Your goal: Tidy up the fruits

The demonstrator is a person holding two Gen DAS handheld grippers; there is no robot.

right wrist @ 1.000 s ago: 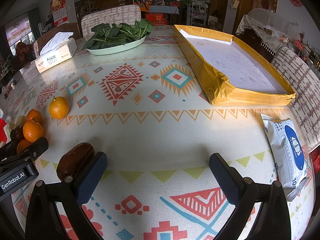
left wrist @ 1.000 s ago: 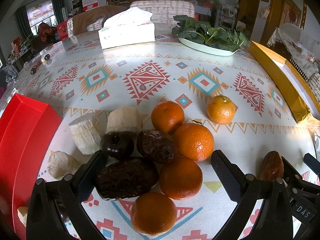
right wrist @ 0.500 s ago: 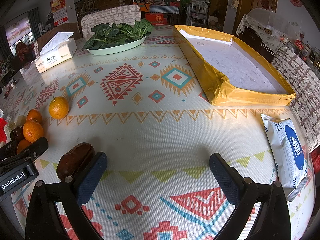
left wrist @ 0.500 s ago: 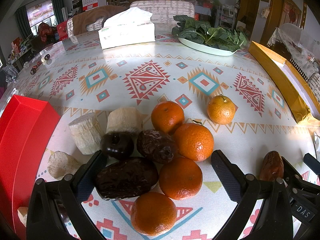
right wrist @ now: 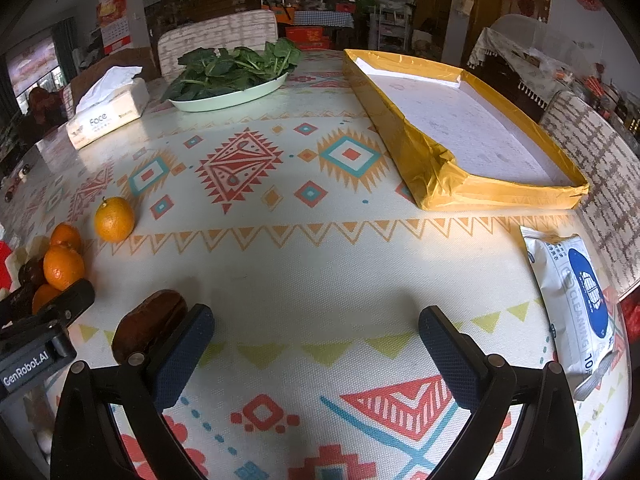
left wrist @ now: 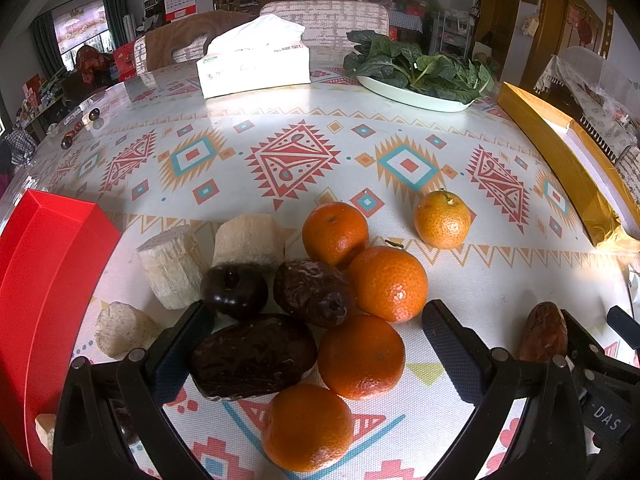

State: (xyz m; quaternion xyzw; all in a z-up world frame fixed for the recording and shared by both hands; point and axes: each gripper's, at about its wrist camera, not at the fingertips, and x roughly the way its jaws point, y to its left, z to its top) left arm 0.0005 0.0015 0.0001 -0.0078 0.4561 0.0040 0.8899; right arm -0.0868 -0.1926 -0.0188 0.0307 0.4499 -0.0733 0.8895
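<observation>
Nothing has moved since the earlier frames; both grippers sit where they were. Left gripper [left wrist: 316, 344] fingers spread wide, holding nothing, hovering low over the fruit cluster on the patterned-cloth bench [left wrist: 292, 128]. Right gripper [right wrist: 316, 348] fingers also wide and empty, over bare cloth.

Left view only: red flat box [left wrist: 44, 280] at the left bench edge, three pale cut sugarcane chunks [left wrist: 172, 268], a round dark glossy fruit [left wrist: 234, 290], two wrinkled dark dates [left wrist: 310, 292] in the cluster, one of them large and lying between the left fingers. Right view only: white-and-blue wet-wipe pack [right wrist: 572, 304] near the right edge, and the full inside of the gold-rimmed shallow tray [right wrist: 436, 168], empty white floor.

Both views: a lone reddish-brown date [right wrist: 148, 326] just outside the right gripper's left finger, shown at far right in the left view; a lone orange mandarin with stem [left wrist: 442, 220] apart from the cluster; white tissue box [left wrist: 254, 68]; pale oval plate of green leaves [left wrist: 408, 94].

Room: wide open cloth between the cluster and the tray; the middle of the bench is free. Cluster sits close to the red box.

Count: five mandarins total, four clustered [left wrist: 386, 284] plus the lone one; three dates; three cane chunks; one dark round fruit.
</observation>
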